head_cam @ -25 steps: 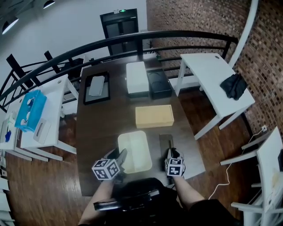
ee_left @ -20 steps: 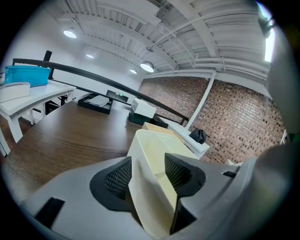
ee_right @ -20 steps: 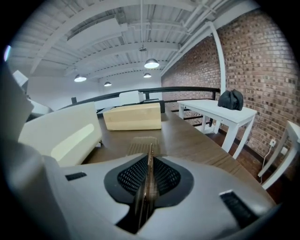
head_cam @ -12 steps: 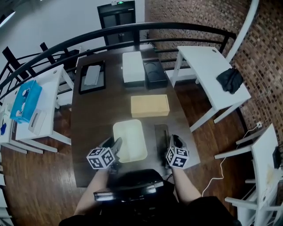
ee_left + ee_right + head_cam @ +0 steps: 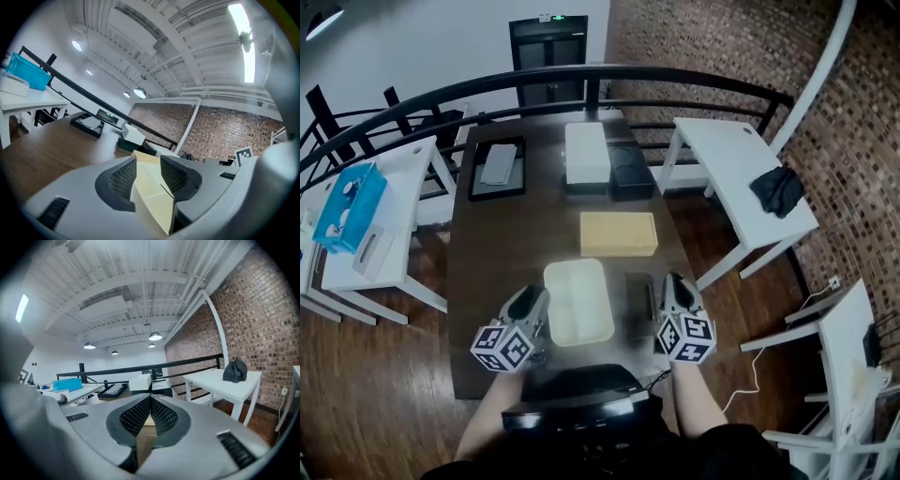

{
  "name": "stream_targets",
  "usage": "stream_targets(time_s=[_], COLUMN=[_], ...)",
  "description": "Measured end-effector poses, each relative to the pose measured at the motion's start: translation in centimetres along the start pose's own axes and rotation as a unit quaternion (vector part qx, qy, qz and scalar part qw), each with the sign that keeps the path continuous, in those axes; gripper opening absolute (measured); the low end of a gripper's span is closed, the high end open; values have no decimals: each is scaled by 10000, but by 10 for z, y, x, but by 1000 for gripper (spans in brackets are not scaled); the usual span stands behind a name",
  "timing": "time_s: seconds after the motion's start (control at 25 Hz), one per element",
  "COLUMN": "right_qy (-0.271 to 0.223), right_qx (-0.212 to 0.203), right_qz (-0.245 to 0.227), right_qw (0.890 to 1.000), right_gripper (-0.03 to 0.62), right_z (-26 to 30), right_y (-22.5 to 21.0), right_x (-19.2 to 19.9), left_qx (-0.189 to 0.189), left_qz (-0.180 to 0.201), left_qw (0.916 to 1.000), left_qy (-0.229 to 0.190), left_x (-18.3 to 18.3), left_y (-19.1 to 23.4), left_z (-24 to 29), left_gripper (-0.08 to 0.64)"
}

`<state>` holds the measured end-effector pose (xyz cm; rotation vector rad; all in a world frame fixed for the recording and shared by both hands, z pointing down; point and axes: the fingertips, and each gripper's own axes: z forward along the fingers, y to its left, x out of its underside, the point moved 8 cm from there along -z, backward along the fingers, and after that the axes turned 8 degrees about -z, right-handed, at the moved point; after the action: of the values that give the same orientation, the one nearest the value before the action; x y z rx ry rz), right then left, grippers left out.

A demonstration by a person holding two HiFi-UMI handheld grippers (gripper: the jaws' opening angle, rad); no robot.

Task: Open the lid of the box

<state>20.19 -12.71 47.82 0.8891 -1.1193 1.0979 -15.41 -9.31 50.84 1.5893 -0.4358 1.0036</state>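
Note:
A cream box [image 5: 578, 301] with a shallow lid lies on the dark table [image 5: 502, 244], near the front edge. My left gripper [image 5: 530, 298] rests just left of the box's near corner. Its jaws are closing, and the cream box [image 5: 152, 197] shows in the gap of the left gripper [image 5: 148, 171], but I see no pad pressing on it. My right gripper [image 5: 673, 284] is to the right of the box, beside a flat dark strip [image 5: 639, 295]. The right gripper [image 5: 150, 411] is shut, its pads meeting on nothing.
A tan box [image 5: 619, 233] lies past the cream one. Farther back are a white box [image 5: 587, 153], a black box [image 5: 631, 169] and a black tray [image 5: 497, 167]. White side tables stand at the right [image 5: 741, 169] and left [image 5: 384, 216]. A railing [image 5: 581, 80] curves behind.
Both grippers have shifted outward from the cream box. The left one has drawn back off its near corner, and the right one has moved off the dark strip to its right side.

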Motion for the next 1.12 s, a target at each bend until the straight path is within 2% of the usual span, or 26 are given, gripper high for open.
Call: stream_targets(time_s=[0.24, 0.36, 0.48, 0.8, 1.12], right_qy=[-442, -553, -589, -568, -515], right_qx=[-186, -196, -215, -513, -636], right_qz=[191, 173, 164, 63, 35], right_qw=[9987, 9981, 9979, 9971, 9966], right_gripper=[2, 2, 2, 0, 0], right_z=[-39, -49, -48, -36, -26], right_y=[15, 12, 12, 26, 28], right_x=[0, -1, 0, -10, -13], left_qx=[571, 740, 678, 318, 409], left_qz=[-283, -124, 104, 94, -7], left_qw=[9967, 9948, 9946, 9946, 9930], left_qy=[-505, -685, -778, -987, -1107], left_x=[-33, -46, -55, -59, -60], left_y=[-2, -4, 0, 16, 14], left_z=[-57, -81, -97, -112, -91], left_gripper=[135, 128, 115, 106, 106])
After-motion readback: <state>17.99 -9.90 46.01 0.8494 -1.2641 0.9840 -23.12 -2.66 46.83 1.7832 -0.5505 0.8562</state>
